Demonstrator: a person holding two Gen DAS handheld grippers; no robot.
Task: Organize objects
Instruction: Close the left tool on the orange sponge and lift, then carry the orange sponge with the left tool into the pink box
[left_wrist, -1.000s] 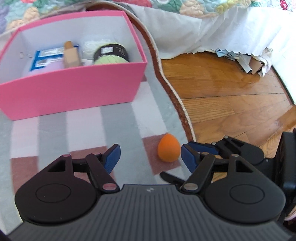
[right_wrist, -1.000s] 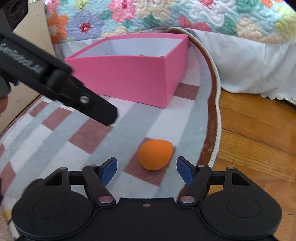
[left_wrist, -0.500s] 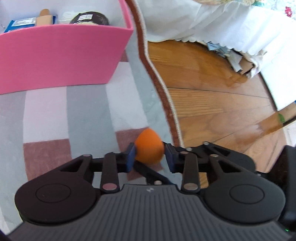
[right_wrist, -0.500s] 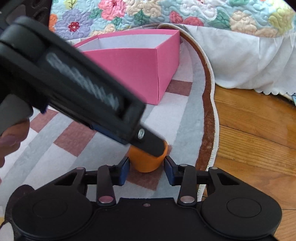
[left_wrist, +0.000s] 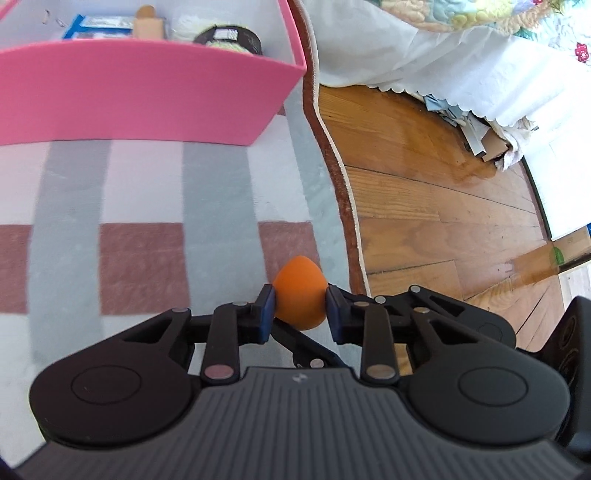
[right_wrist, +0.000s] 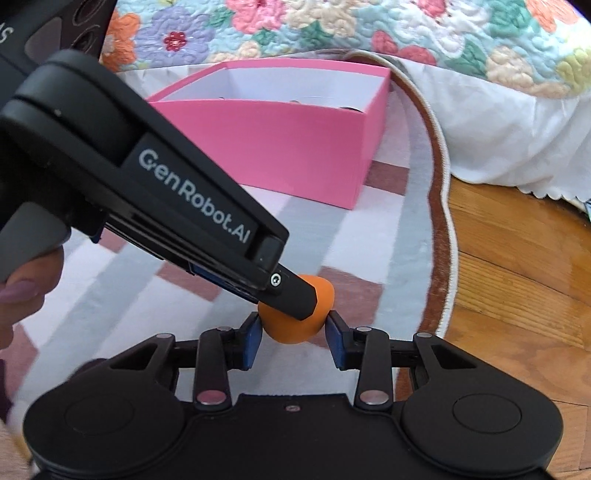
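An orange egg-shaped sponge (left_wrist: 300, 295) sits low over the striped rug, with both grippers on it. My left gripper (left_wrist: 300, 310) is shut on it, a blue pad pressed against each side. In the right wrist view my right gripper (right_wrist: 293, 336) is also shut on the sponge (right_wrist: 291, 330), while a left finger (right_wrist: 295, 295) crosses over the top of it. A hand (right_wrist: 26, 280) holds the left tool. The pink box (left_wrist: 147, 92) stands beyond, holding a blue packet (left_wrist: 99, 24), a wooden piece (left_wrist: 147, 22) and a dark jar (left_wrist: 229, 38).
The rug's brown scalloped edge (left_wrist: 340, 177) runs just right of the sponge, with bare wood floor (left_wrist: 443, 192) past it. A bed with a floral quilt (right_wrist: 332, 29) and white skirt (left_wrist: 424, 55) stands behind the box. Papers (left_wrist: 476, 136) lie under the bed.
Both grippers stood open a second ago, the sponge lying on the rug ahead of them. They have come in from two sides and shut on it.
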